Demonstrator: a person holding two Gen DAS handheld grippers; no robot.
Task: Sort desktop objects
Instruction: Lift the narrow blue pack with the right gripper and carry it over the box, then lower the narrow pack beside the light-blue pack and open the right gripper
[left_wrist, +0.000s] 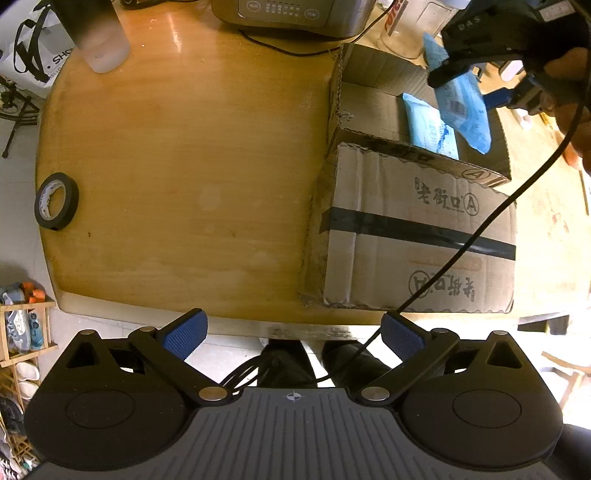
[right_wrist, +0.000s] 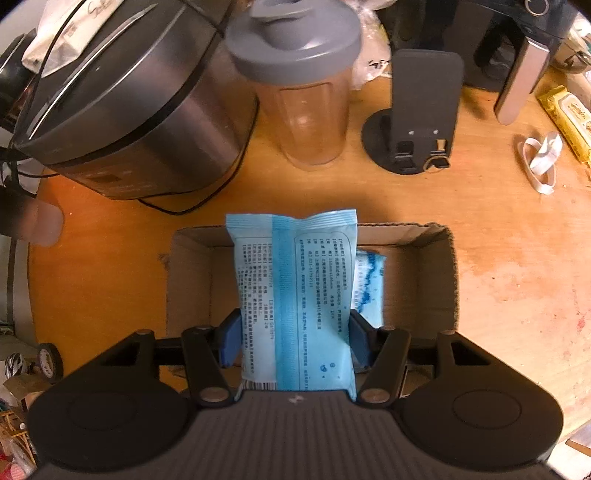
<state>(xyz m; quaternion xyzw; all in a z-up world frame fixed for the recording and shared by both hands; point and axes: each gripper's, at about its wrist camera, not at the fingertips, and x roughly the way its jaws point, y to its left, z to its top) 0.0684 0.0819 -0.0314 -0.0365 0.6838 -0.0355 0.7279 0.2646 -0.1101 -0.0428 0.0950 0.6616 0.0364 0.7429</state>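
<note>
So the wooden surface (left_wrist: 177, 155) takes up most of both views, and the biggest thing sitting on it is an open cardboard box (left_wrist: 417, 236) with a strip of dark tape across one side. Behind the box there's a steel cooker (right_wrist: 125, 110), a clear shaker cup (right_wrist: 306, 92) with a grey lid, and a black stand (right_wrist: 417, 122) beside that, all standing apart from the box. The right gripper (right_wrist: 295, 339) is clamped on a light blue packet (right_wrist: 295, 295), pads pressing both of its long edges, and the packet hangs right above the open box, not down inside. A second blue packet (left_wrist: 430, 127) already lies on the box floor, partly hidden behind the held one in the right wrist view. The left gripper (left_wrist: 295, 334) has its jaws spread wide with nothing between them, hovering near the front edge of the surface. Way off on the left side there's a roll of black tape (left_wrist: 56, 201) lying flat, well apart from the box.
</note>
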